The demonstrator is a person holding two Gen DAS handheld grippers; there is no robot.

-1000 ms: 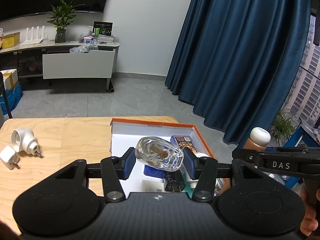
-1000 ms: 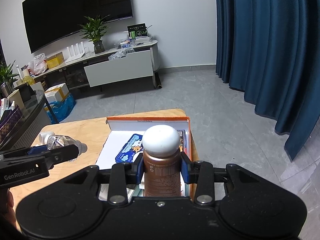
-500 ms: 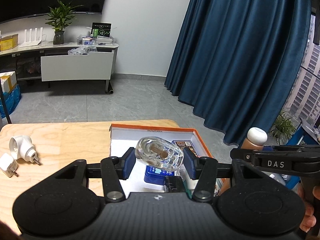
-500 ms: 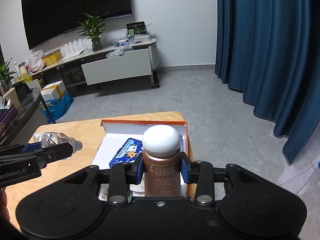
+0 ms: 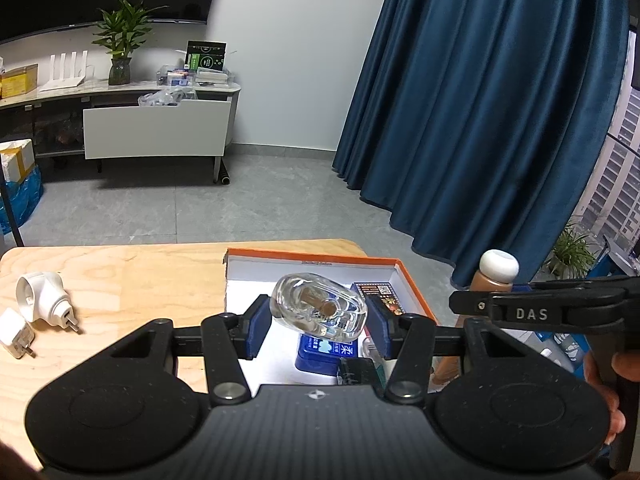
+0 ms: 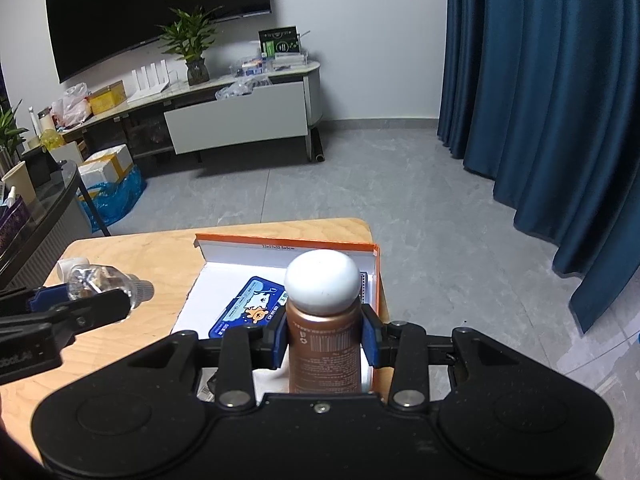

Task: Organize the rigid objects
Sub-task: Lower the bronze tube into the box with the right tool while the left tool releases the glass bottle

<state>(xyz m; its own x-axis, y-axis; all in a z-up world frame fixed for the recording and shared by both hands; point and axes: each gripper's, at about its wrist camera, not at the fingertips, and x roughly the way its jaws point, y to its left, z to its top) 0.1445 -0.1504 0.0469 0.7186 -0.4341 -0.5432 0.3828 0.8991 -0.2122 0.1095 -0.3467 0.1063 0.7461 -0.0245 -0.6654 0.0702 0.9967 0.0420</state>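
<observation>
Clear glass bottle (image 5: 319,306) held in left gripper (image 5: 316,322), blue pads pressing both sides. Long axis runs along the gripper toward the camera: base faces the left wrist view, silver neck (image 6: 141,291) points off to the side in the right view. It hangs above the box (image 5: 412,284), over a blue tin (image 5: 325,354).

Brown bottle (image 6: 325,344) with white round cap (image 6: 322,280) clamped upright in right gripper (image 6: 325,346), long axis vertical, cap up, pads tight on its body. It sits over the box's right side, near the orange wall (image 6: 376,264).

Box is orange outside, white inside, on a wooden table (image 5: 132,280). Blue tin (image 6: 250,304) lies flat inside.

Two white plug adapters (image 5: 38,308) lie at the table's left, well apart from the box. A hand (image 5: 612,396) grips the right gripper's handle.
</observation>
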